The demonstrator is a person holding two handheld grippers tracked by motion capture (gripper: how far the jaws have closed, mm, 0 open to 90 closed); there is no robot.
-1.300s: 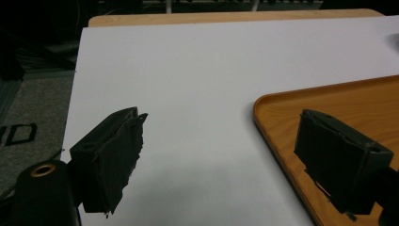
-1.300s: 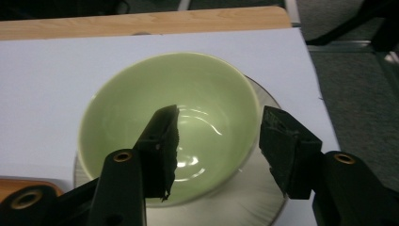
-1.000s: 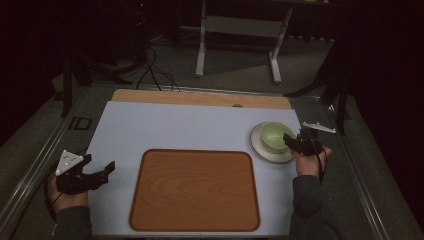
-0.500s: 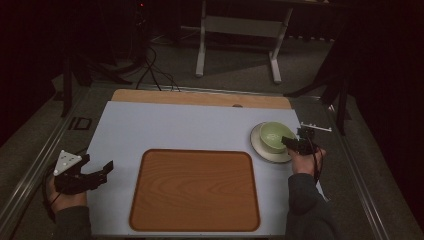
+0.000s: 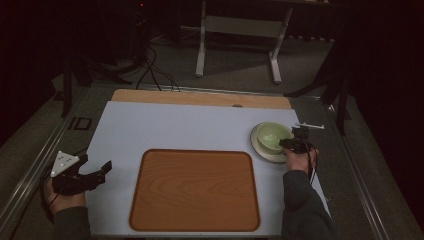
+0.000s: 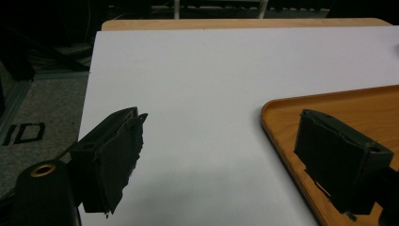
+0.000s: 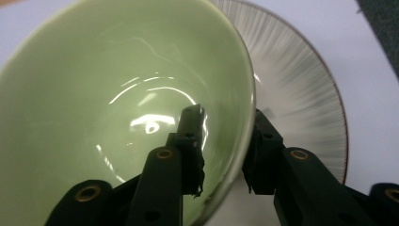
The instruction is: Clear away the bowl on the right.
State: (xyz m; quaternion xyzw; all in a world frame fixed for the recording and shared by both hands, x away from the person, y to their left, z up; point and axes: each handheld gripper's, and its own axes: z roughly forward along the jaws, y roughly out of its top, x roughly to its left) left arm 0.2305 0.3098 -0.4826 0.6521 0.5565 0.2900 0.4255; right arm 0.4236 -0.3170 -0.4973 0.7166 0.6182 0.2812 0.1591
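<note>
A pale green bowl (image 5: 272, 136) (image 7: 117, 94) sits on a white ribbed plate (image 5: 265, 152) (image 7: 301, 94) at the right of the white mat. My right gripper (image 5: 290, 144) (image 7: 227, 115) straddles the bowl's near rim, one jaw inside and one outside. Its jaws have just been closing on the rim; a sliver of green still shows beside the inner pad. My left gripper (image 5: 96, 162) (image 6: 223, 122) rests open at the mat's left edge, with nothing between its jaws. A brown wooden tray (image 5: 195, 190) (image 6: 329, 103) lies empty in the middle.
The white mat (image 5: 175, 125) covers a wooden tabletop (image 5: 200, 97). A small white strip-like object (image 5: 310, 126) lies just right of the plate. Beyond the table are a grey floor with cables and a white table frame (image 5: 240, 25).
The right gripper has shifted slightly left and down onto the bowl's rim, and its jaws have narrowed. The left gripper has stayed where it was.
</note>
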